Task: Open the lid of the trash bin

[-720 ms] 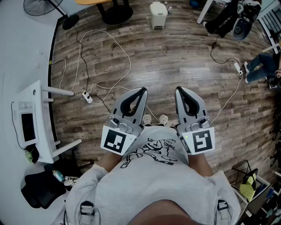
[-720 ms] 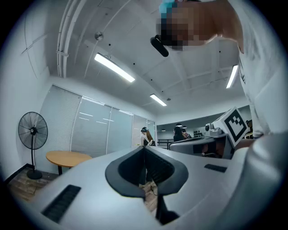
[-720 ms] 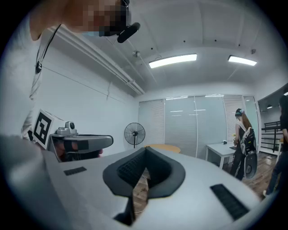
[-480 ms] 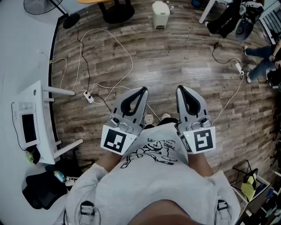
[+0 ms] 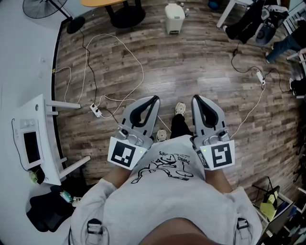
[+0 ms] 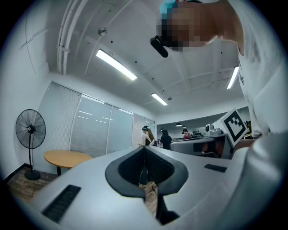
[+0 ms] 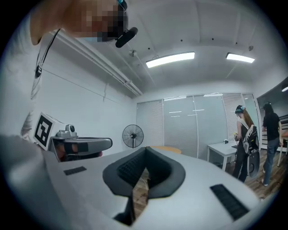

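Note:
A small white trash bin (image 5: 174,16) stands on the wood floor at the far top of the head view, its lid down. It does not show in either gripper view. My left gripper (image 5: 155,99) and right gripper (image 5: 195,98) are held side by side close to my chest, far short of the bin, pointing toward it. In the left gripper view the left gripper (image 6: 144,148) has its jaw tips together with nothing held. The right gripper (image 7: 145,149) looks the same in its own view. My shoe (image 5: 180,109) shows between them.
White and black cables (image 5: 119,62) loop over the floor, with a power strip (image 5: 96,110) at left and another (image 5: 260,76) at right. A white table (image 5: 38,139) stands at left. A fan base (image 5: 76,24) and a round table's foot (image 5: 125,14) flank the bin. People stand at far right.
I have stepped forward: one foot has swung ahead between the grippers and the floor has slid toward me. Both grippers keep their pose and stay shut.

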Motion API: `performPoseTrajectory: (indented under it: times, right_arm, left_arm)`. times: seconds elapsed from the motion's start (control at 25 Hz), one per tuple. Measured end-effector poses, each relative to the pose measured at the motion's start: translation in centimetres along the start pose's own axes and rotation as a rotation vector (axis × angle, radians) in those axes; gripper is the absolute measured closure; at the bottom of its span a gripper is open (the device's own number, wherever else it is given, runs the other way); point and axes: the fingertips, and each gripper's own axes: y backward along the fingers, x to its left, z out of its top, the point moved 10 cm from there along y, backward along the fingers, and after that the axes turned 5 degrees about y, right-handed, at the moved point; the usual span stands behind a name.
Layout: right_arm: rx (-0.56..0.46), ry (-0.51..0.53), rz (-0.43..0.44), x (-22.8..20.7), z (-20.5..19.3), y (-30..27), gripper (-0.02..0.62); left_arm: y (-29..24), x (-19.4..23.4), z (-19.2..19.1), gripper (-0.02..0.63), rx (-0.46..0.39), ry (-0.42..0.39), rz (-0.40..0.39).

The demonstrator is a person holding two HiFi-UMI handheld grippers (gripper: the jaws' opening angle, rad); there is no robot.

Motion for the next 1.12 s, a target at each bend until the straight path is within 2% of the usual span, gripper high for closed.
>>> performPoseTrajectory:
  times: [0.36, 0.84, 0.96, 1.12]
  right_arm:
    - [-0.045, -0.020, 0.018, -7.3, -0.7, -4.9, 0.591]
    - [-0.056, -0.008, 0.039, -21.2, -1.2, -11.1, 0.591]
    - [-0.037, -0.001, 0.044, -24.1, -1.6, -12.5, 0.591]
    - [-0.032, 0.009, 0.048, -26.9, -1.7, -13.5, 0.591]
  left_arm:
    - [-8.5, 2.4, 0.2, 0.587, -0.018, -0.010, -0.012]
    - [-23.7, 4.2, 0.5, 0.588, -0.039, -0.027, -0.029]
    - [-27.0, 4.8, 0.6, 0.588, -0.079, -0.007, -0.013]
    - [-30.0, 5.1, 0.5, 0.586, -0.076, 0.000, 0.010]
